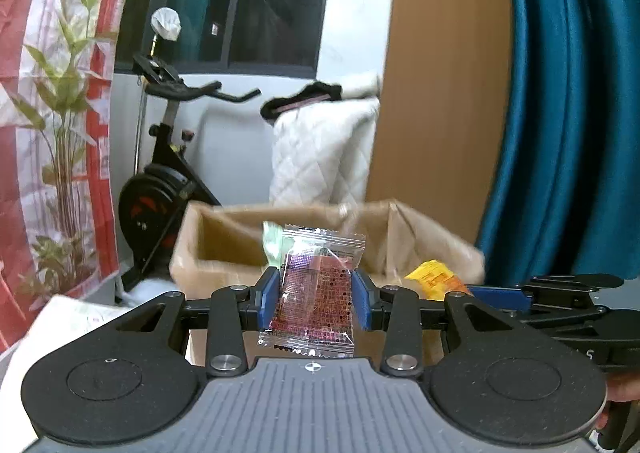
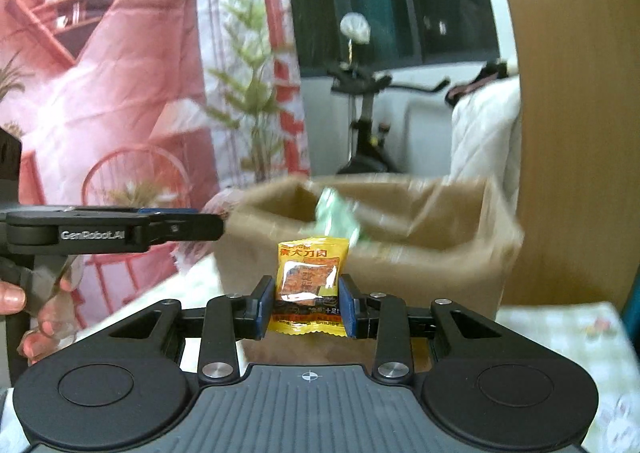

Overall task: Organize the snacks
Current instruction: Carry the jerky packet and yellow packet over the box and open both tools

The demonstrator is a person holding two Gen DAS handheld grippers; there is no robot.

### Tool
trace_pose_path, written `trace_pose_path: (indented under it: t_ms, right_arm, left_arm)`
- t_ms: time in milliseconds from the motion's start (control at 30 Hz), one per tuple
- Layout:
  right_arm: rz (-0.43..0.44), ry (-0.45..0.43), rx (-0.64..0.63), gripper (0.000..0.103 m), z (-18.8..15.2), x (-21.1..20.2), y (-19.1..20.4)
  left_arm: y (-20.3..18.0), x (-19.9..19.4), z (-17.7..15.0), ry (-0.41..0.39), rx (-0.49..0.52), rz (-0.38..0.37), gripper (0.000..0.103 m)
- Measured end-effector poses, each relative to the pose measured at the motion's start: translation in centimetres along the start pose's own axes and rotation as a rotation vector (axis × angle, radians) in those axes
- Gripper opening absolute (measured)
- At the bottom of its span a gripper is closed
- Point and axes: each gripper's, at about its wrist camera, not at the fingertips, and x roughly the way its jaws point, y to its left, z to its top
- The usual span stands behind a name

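A black exercise bike (image 1: 168,173) stands at the back beneath a dark window (image 1: 256,1), with a white quilted pillow (image 1: 320,157) just beside it on the right. A red and white hanging cloth (image 2: 120,93) printed with green leafy plants covers the left side of the room. On the right, a tall wooden board (image 1: 444,73) stands beside a teal curtain (image 1: 572,113).
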Motion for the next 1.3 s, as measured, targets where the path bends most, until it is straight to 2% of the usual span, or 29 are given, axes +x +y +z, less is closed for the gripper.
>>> trace_pose_path:
  t_ms: [133, 267, 467, 800, 833, 900, 1000, 1167, 1300]
  right_arm:
    - [-0.063, -0.027, 0.005, 0.031, 2.8, 1.6, -2.2]
    - [-0.127, 0.006, 0.038, 0.031, 4.4, 4.9, -4.9]
    - [-0.171, 0.076, 0.055, 0.031, 4.1, 8.8, -6.8]
    - [-0.204, 0.126, 0.053, 0.033, 2.5, 10.5, -7.0]
    - [-0.207, 0.129, 0.056, 0.034, 2.3, 10.3, -7.1]
    - [-0.217, 0.129, 0.061, 0.038, 2.2, 10.2, -7.1]
    - [-0.229, 0.125, 0.057, 0.051, 2.1, 9.8, -6.8]
    - [-0.221, 0.115, 0.04, 0.061, 2.3, 8.7, -6.3]
    - [-0.214, 0.101, 0.042, 0.068, 2.4, 7.1, -6.0]
  left_arm:
    - [0.8, 2.2, 2.2, -0.014, -0.001, 0.026, 0.041]
    - [1.6, 4.7, 3.3, 0.014, -0.006, 0.054, 0.041]
    - [2.6, 7.8, 3.3, 0.075, -0.012, 0.07, 0.041]
    - [2.8, 9.5, 2.1, 0.125, -0.001, 0.087, 0.043]
    - [2.8, 9.5, 2.0, 0.125, -0.001, 0.091, 0.045]
    - [2.9, 9.3, 2.0, 0.122, -0.008, 0.093, 0.055]
    - [2.9, 8.6, 2.1, 0.12, -0.01, 0.091, 0.056]
    - [2.4, 7.1, 2.3, 0.125, -0.004, 0.1, 0.068]
    - [2.1, 5.2, 2.4, 0.129, -0.023, 0.107, 0.068]
